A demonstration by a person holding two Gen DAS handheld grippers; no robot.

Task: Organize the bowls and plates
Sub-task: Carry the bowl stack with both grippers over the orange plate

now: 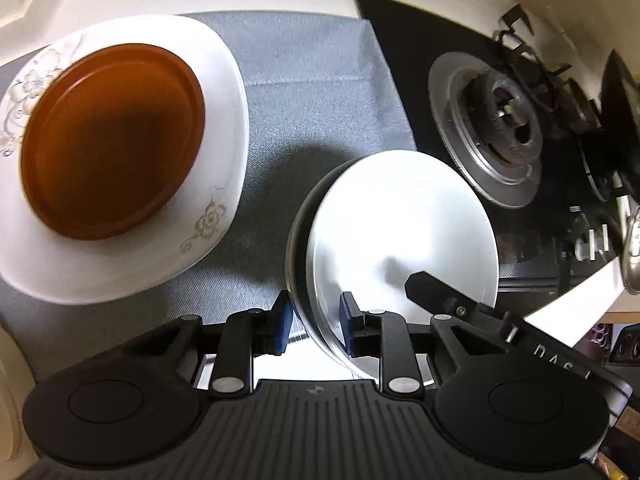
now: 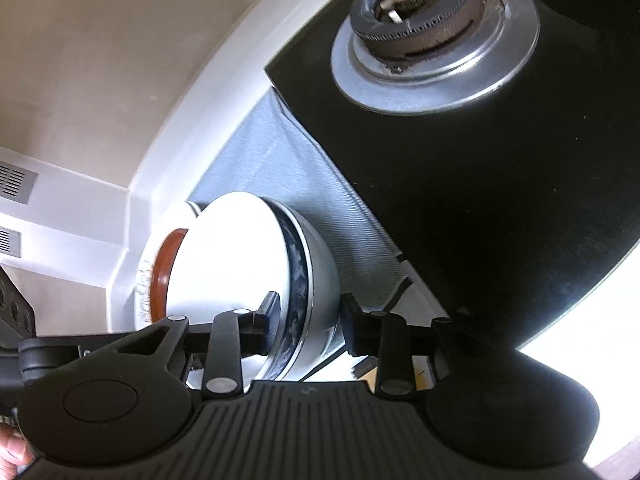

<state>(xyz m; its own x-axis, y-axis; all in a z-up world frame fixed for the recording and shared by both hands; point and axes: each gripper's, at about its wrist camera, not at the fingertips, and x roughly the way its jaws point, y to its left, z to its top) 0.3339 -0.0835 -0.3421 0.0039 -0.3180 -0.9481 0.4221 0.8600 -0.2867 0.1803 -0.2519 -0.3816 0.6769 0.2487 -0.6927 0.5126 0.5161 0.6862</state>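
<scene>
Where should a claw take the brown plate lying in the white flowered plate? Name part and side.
Grip the brown plate by its raised rim, coming from above on the side toward the grey mat. It lies flat in the white flowered plate, so only that rim offers a pinch.

White bowl (image 1: 400,224) tilted — brown plate (image 1: 112,140) atop white plate (image 1: 224,92).
</scene>
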